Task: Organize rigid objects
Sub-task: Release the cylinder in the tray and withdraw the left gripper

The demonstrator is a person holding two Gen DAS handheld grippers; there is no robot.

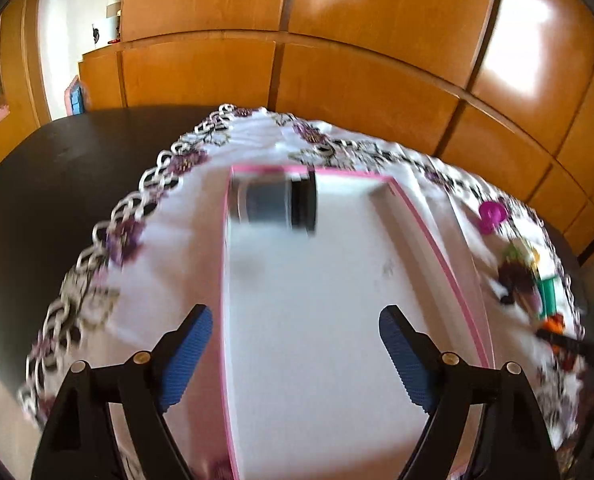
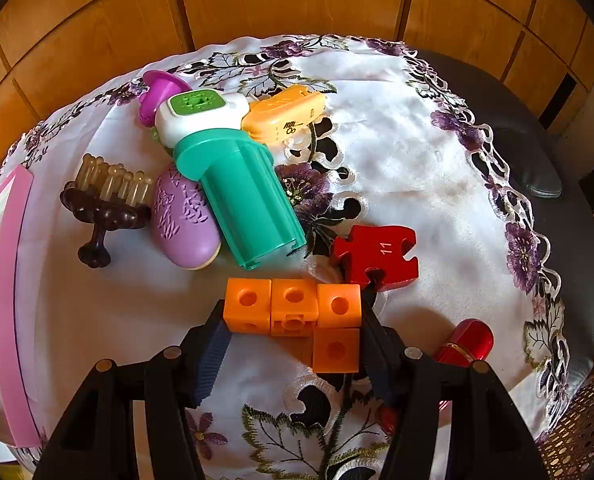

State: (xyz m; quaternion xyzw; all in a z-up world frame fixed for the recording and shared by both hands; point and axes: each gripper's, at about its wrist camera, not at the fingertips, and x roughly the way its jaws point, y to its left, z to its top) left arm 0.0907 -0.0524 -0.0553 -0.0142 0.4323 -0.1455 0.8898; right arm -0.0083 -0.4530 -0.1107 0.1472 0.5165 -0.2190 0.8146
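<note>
Gripping orange linked cubes (image 2: 297, 312) in right gripper (image 2: 293, 332) jaws above the clothed bench (image 2: 397, 168); left gripper (image 1: 295, 344) jaws wide, empty over pink-rimmed tray (image 1: 449, 276) holding a grey-black cylinder (image 1: 275, 202)

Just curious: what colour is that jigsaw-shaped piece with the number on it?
Red, with a white "11" on top; it shows best in the right wrist view.

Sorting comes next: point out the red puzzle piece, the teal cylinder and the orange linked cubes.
red puzzle piece (image 2: 377, 254): right wrist view, top face.
teal cylinder (image 2: 245, 196): right wrist view, ribbed side.
orange linked cubes (image 2: 293, 306): right wrist view, middle cube.
</note>
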